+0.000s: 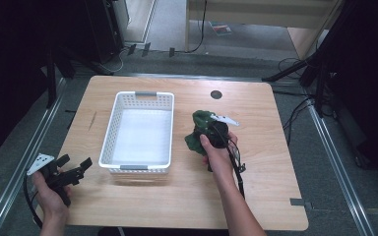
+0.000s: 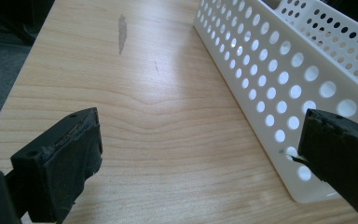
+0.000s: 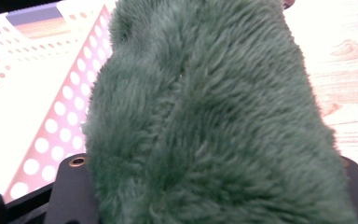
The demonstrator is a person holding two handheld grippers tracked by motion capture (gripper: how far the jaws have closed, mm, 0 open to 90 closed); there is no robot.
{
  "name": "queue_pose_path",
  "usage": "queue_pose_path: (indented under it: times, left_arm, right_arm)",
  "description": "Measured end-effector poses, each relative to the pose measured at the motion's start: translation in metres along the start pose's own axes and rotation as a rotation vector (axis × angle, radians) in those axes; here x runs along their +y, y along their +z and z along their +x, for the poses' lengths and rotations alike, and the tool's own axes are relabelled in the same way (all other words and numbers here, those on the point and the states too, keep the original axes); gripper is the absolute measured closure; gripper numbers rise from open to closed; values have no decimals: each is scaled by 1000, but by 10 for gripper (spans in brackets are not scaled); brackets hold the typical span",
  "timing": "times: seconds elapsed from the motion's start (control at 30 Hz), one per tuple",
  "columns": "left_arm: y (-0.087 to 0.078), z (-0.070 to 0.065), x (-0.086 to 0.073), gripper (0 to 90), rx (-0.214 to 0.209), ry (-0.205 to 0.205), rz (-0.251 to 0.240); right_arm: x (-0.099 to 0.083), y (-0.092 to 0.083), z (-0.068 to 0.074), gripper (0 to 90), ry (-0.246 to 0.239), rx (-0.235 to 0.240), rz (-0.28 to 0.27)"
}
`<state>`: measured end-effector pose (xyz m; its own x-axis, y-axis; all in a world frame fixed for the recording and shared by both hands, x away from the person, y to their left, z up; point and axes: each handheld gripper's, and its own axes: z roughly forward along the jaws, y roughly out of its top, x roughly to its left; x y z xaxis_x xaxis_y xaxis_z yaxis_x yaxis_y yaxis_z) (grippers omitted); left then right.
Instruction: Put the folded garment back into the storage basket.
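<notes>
Green plush point(image 1: 199, 132): centre of the high view, right of the white basket point(image 1: 112, 129), apparently clamped in the right gripper point(image 1: 215, 132); jaws hidden, closure cannot be told. Left gripper point(image 1: 74, 166): lower left, jaws apart, kept idle.

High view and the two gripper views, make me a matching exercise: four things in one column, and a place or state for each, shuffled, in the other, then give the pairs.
Things:
1. white basket
2. green plush toy
3. left gripper
4. round dark hole

Places or states:
A. jaws wide apart, nothing between them, near the table's left front corner
B. set in the tabletop near the far edge
C. empty, on the table left of centre
D. at the right gripper, right of the basket

Pairs: 1-C, 2-D, 3-A, 4-B
</notes>
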<state>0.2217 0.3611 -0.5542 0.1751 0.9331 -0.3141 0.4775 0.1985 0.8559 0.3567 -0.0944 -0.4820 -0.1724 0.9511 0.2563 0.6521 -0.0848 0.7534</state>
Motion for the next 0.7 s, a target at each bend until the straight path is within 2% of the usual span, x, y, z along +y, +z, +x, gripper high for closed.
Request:
queue_pose_path:
  times: [0.3,0.43,0.63,0.7]
  left_arm:
    - [0,-1,0,5,3,5,-1]
    - [0,-1,0,5,1,8,2]
    - [0,-1,0,5,1,5,-1]
    - [0,-1,0,5,0,5,-1]
  right_arm:
    - [13,-3,13,367,-3,0,-1]
    - [21,-4,24,360,-24,11,-13]
    - [26,-4,35,356,-29,20,-11]
    - [29,-4,43,355,-31,30,-6]
